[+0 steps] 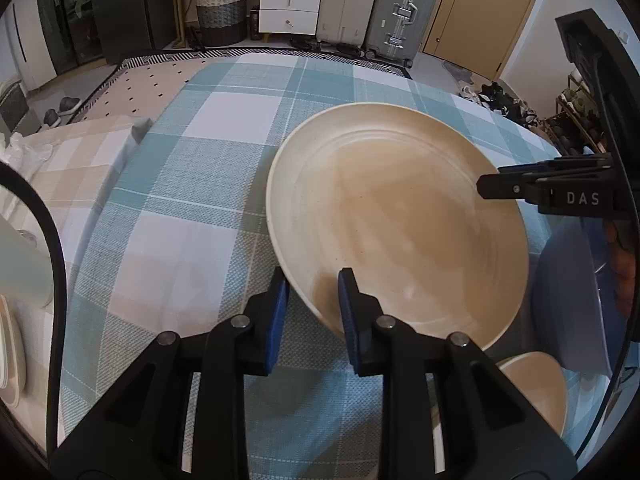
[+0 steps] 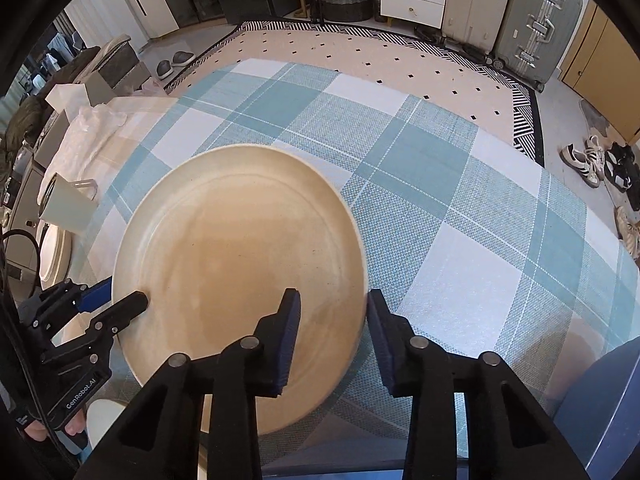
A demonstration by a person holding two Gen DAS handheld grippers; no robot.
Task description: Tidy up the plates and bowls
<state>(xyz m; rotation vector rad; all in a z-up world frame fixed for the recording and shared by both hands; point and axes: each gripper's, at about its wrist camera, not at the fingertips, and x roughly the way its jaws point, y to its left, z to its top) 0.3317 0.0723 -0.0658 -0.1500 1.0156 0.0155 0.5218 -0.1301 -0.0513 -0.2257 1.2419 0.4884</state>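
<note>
A large cream plate (image 1: 396, 220) is held tilted above the checked tablecloth; it also shows in the right wrist view (image 2: 236, 264). My left gripper (image 1: 314, 320) straddles its near-left rim, one blue pad under and one over, and looks shut on it. My right gripper (image 2: 332, 340) straddles the opposite rim, with a visible gap at its right pad. In the left wrist view the right gripper's fingers (image 1: 516, 188) sit at the plate's right edge. A small cream bowl (image 1: 536, 388) stands below the plate, at lower right.
A blue bowl (image 1: 568, 300) stands at the right, also seen in the right wrist view (image 2: 608, 408). A pale mug (image 2: 68, 204) and white plates (image 2: 52, 252) lie at the left table edge. The blue-white tablecloth (image 2: 460, 220) stretches ahead.
</note>
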